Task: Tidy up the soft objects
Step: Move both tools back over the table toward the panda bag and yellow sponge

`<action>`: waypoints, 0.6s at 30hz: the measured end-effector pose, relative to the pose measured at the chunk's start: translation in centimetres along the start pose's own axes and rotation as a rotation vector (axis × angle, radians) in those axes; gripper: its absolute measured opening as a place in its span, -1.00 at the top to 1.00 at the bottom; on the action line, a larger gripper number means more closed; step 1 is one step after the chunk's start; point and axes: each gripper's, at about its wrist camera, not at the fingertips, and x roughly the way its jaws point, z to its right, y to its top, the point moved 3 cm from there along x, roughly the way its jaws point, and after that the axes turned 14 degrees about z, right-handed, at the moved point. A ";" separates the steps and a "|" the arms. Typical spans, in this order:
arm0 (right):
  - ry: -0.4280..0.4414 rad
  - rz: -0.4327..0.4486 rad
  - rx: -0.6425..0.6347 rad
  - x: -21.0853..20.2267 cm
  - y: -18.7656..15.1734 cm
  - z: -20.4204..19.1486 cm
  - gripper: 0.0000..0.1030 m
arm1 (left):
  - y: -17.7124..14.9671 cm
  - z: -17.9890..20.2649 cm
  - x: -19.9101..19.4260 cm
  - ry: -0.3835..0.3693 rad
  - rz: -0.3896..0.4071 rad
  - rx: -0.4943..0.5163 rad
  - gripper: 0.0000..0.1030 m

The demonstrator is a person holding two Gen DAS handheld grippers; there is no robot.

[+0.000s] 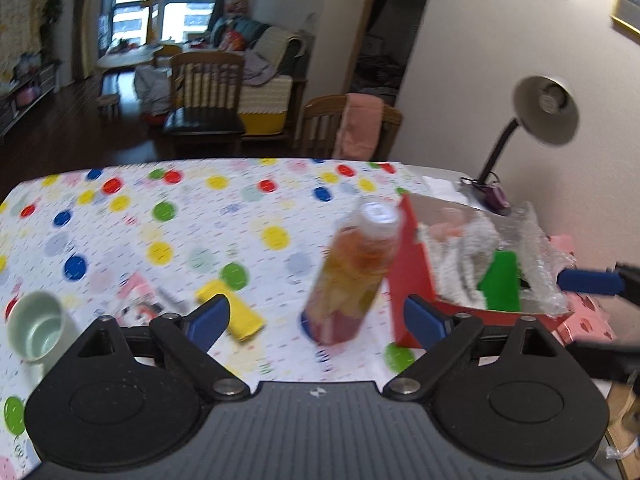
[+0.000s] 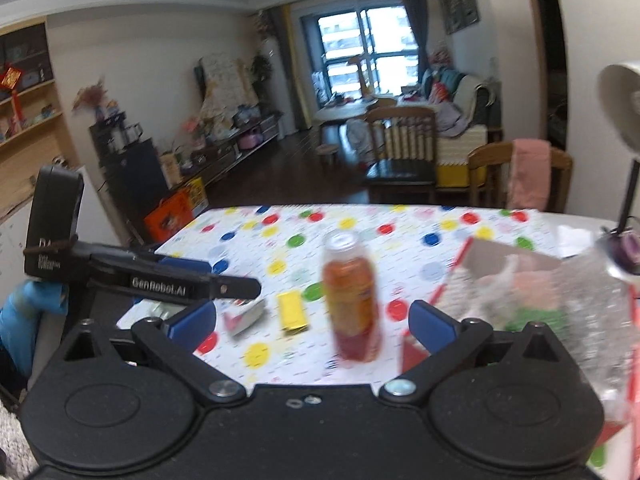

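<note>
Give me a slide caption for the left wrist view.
Open left gripper above polka-dot tablecloth, facing orange plastic drink bottle beside red cardboard box.

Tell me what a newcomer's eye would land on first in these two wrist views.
First the orange drink bottle standing mid-table on the polka-dot tablecloth, straight ahead of both open grippers. Just right of it, the red box stuffed with bubble wrap and a green piece. Left of the bottle lies a small yellow block.
</note>
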 end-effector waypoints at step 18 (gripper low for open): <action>0.051 -0.158 -0.168 12.8 -5.4 -7.5 -0.89 | -0.2 -12.0 6.3 0.169 -0.154 -0.267 -0.97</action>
